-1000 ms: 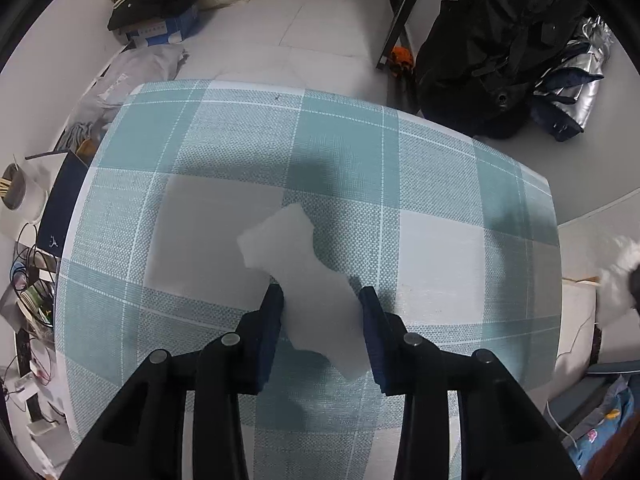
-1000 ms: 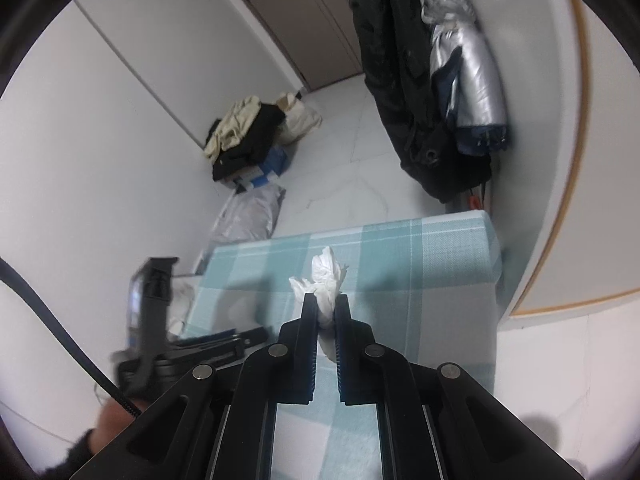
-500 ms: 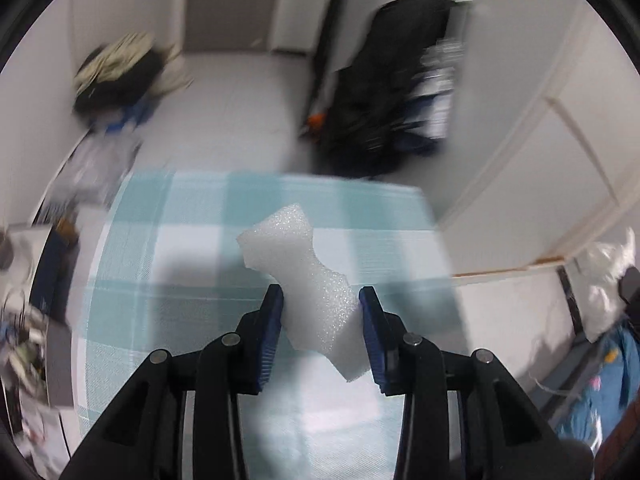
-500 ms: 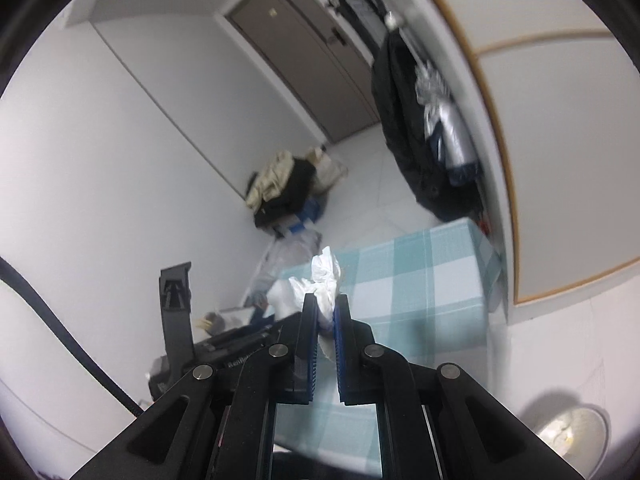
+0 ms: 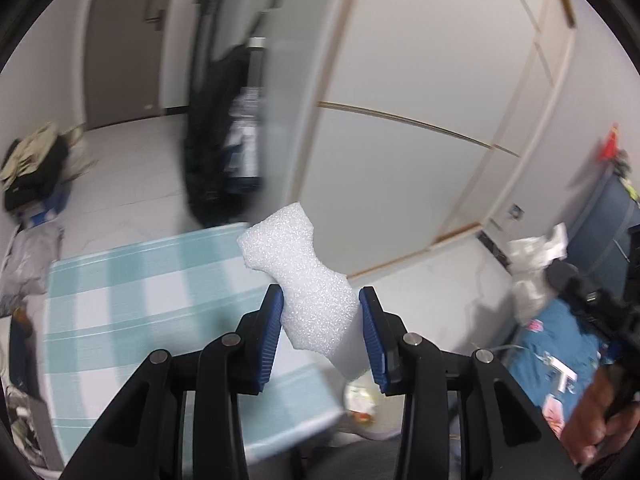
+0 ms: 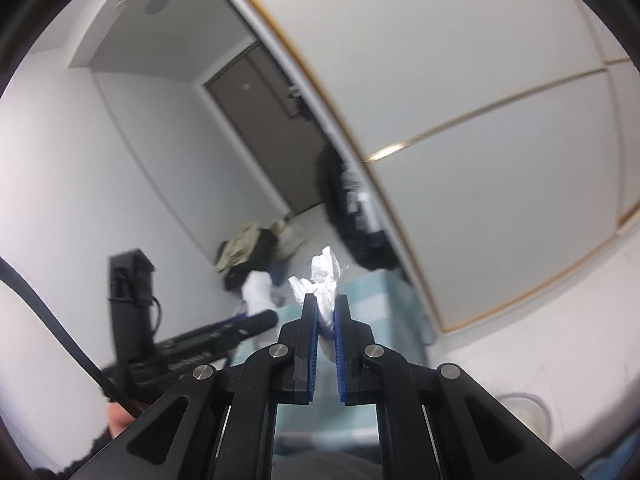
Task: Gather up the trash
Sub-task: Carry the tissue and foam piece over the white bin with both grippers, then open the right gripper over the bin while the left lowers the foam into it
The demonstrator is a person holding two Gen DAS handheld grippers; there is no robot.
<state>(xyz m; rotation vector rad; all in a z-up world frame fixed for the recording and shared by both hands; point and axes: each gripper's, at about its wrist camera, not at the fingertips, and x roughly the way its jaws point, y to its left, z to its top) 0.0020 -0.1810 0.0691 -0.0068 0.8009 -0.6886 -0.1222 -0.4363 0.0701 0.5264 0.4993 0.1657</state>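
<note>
Between the blue pads of the left gripper (image 5: 321,330), a white foam scrap (image 5: 304,280) sits pinched at its waist, jaws part-open to its width, wide end jutting to 11 o'clock. Right gripper (image 6: 326,314) nearly shut on a crumpled tissue (image 6: 322,280), tuft poking up at 12. Both held off the checked worktop (image 5: 140,292), presumably for carrying to a bin. Versus a second ago: foam was over mid-cloth; now the worktop edge, floor and a white container (image 5: 366,404) at 5 o'clock show; grips unchanged
</note>
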